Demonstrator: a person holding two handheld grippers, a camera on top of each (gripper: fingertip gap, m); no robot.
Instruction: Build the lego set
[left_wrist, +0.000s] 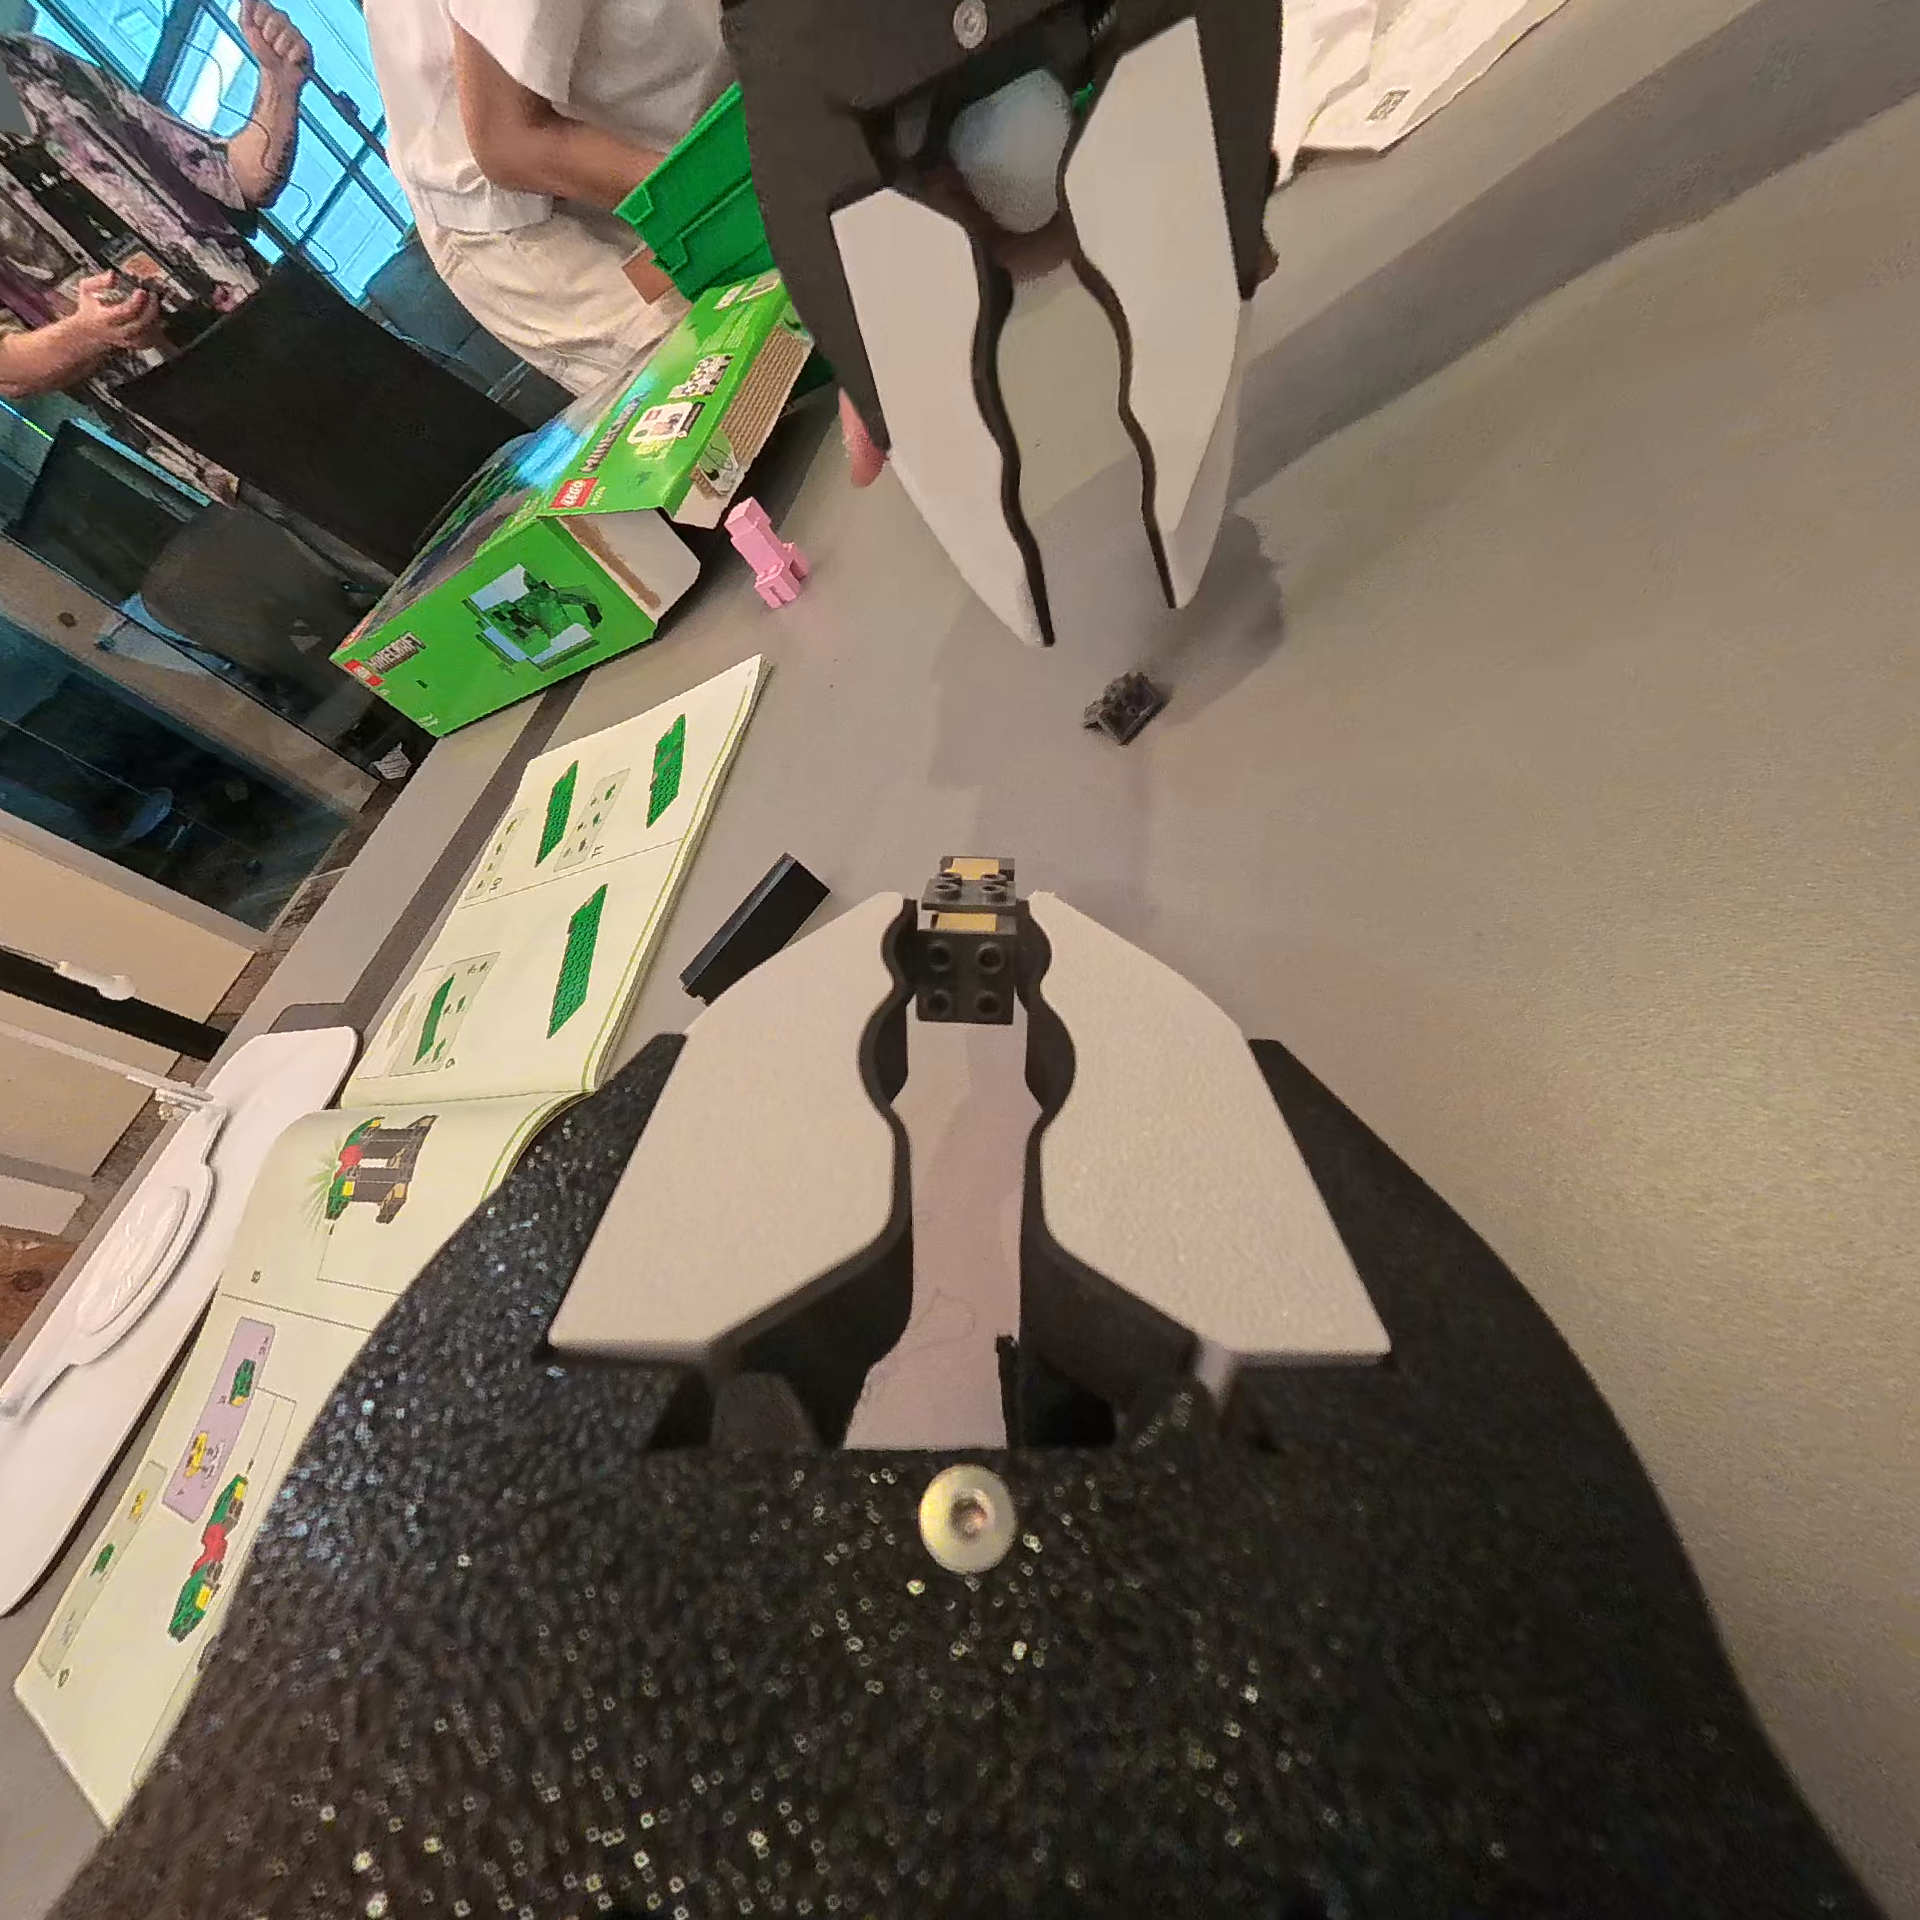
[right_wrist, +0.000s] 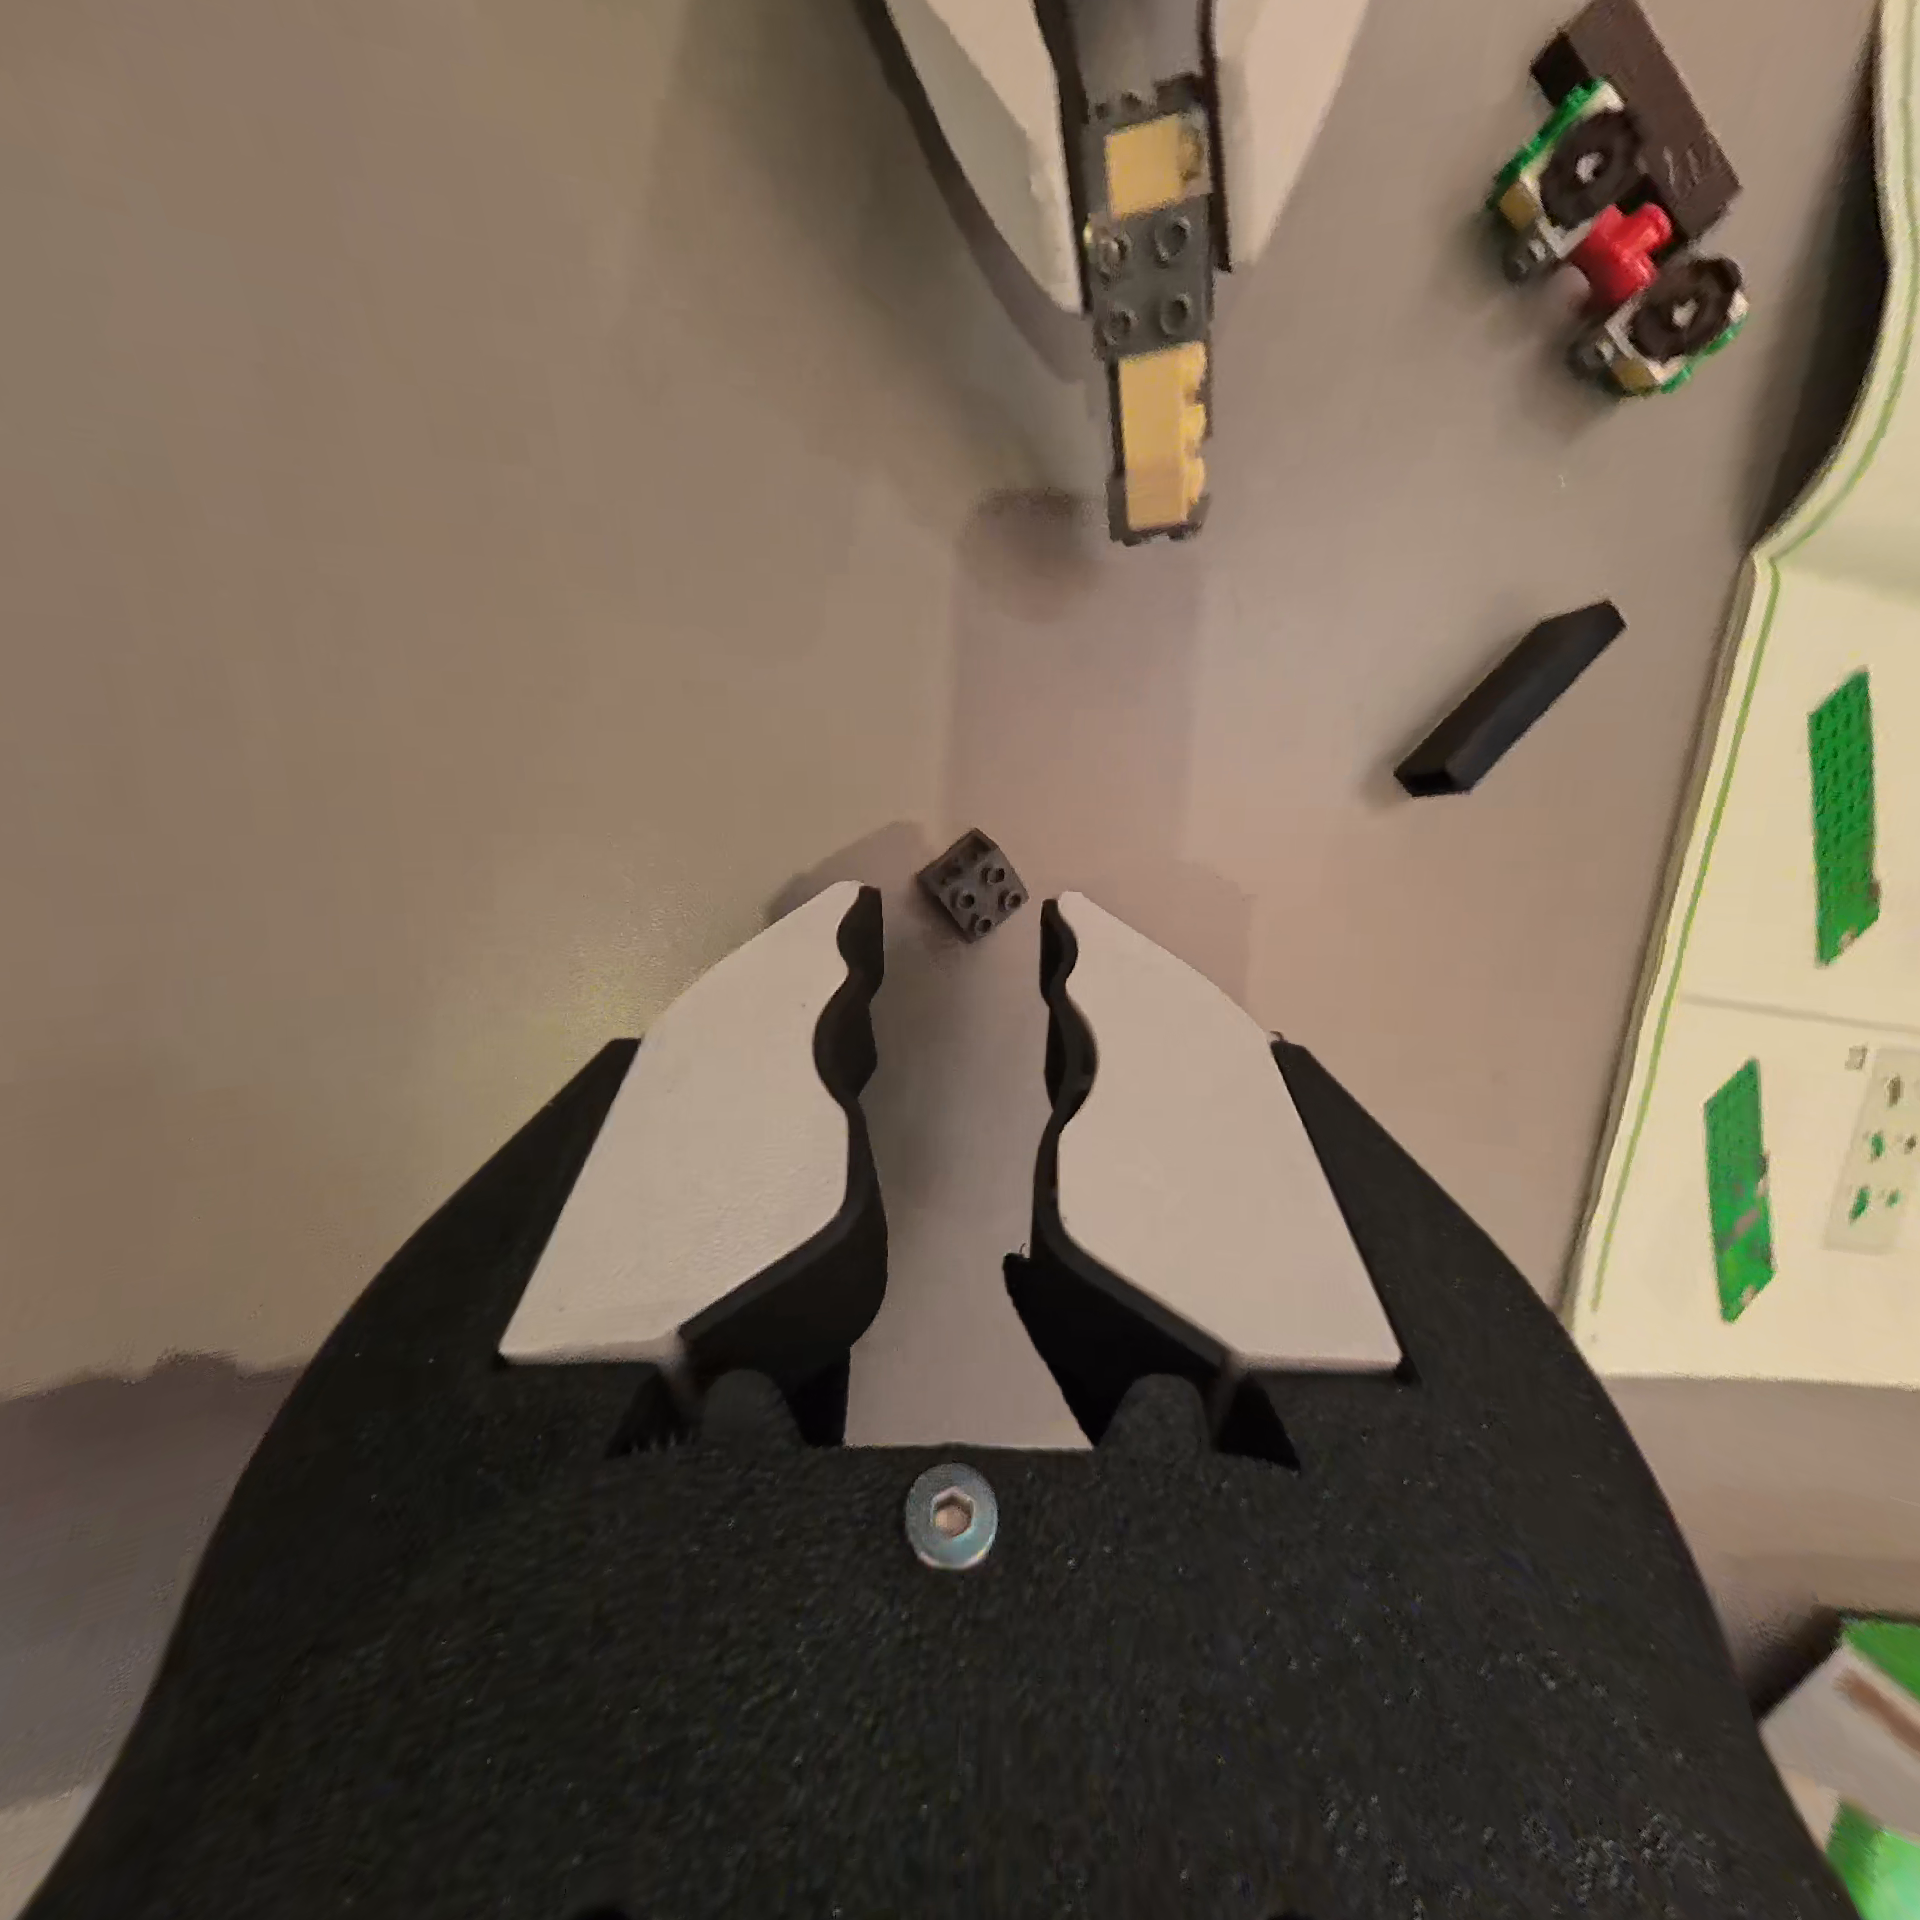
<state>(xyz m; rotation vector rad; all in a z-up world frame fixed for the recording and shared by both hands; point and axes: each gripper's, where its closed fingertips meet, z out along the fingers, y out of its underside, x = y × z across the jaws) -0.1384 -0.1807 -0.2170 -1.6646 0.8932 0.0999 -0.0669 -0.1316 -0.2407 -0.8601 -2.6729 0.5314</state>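
Here left gripper (left_wrist: 966, 940) pinching grey-tan brick stack (left_wrist: 966, 961); right gripper (right_wrist: 961, 914) spread, poised above small grey brick (right_wrist: 974, 885).

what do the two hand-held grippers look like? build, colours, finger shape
Both match. The left hand-held gripper and right hand-held gripper each have a black, rough-textured, speckled body that flares wide, with one silver hex screw and washer at its centre. Two flat white fingers taper to tips, with wavy black inner pads. No cables or sleeves show.
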